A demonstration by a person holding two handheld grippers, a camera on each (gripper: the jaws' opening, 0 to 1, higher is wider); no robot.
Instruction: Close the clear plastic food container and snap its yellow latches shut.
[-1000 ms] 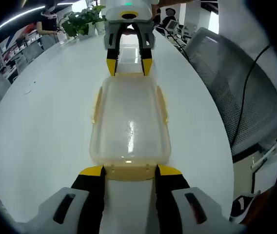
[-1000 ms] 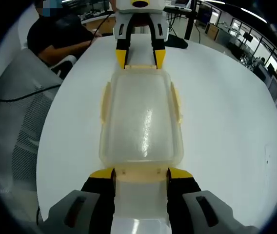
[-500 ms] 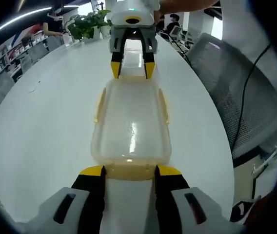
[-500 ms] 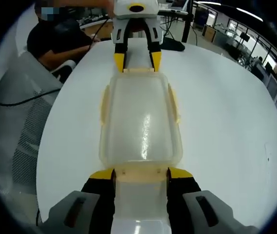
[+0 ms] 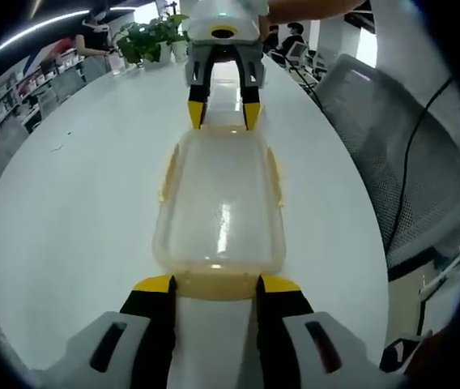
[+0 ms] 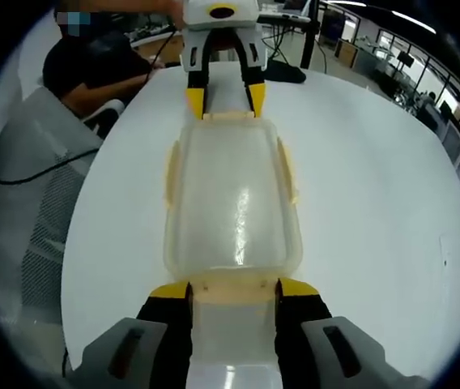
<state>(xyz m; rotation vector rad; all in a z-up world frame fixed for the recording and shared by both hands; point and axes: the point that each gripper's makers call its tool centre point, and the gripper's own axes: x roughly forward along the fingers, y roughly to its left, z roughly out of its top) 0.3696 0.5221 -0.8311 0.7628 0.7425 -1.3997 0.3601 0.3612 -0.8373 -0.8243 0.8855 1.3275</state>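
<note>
While the clear food container (image 5: 219, 207) lies lengthwise on the white table (image 5: 76, 203), one gripper stands at each of its short ends, facing the other. In the left gripper view, the left gripper (image 5: 214, 284) has its two yellow-tipped jaws spread to about the width of the yellow end latch (image 5: 214, 285) that lies between them. The jaw tips sit just beside the latch's outer corners; whether they actually press on it cannot be told, since the contact faces are hidden by the jaws themselves. Nothing is grasped.

At the far end of the container in that view, the right gripper (image 5: 223, 116) points back toward the camera, jaws parted, tips at the container's far rim. The upper part of its body is cut off by the edge of the view.

From the right gripper view, the arrangement mirrors: the right gripper's jaws are released and flank the near end latch (image 6: 232, 288), with the container (image 6: 232, 203) directly ahead and the left gripper (image 6: 219, 104) at the far end, jaws apart.

The lid sits on the container. Side latches (image 6: 170, 177) show along both long edges; their locked or unlocked state cannot be determined. A mesh chair (image 5: 392, 154) stands beside the table, partly cut off. A seated person (image 6: 92, 65) is beyond the table's far edge.
</note>
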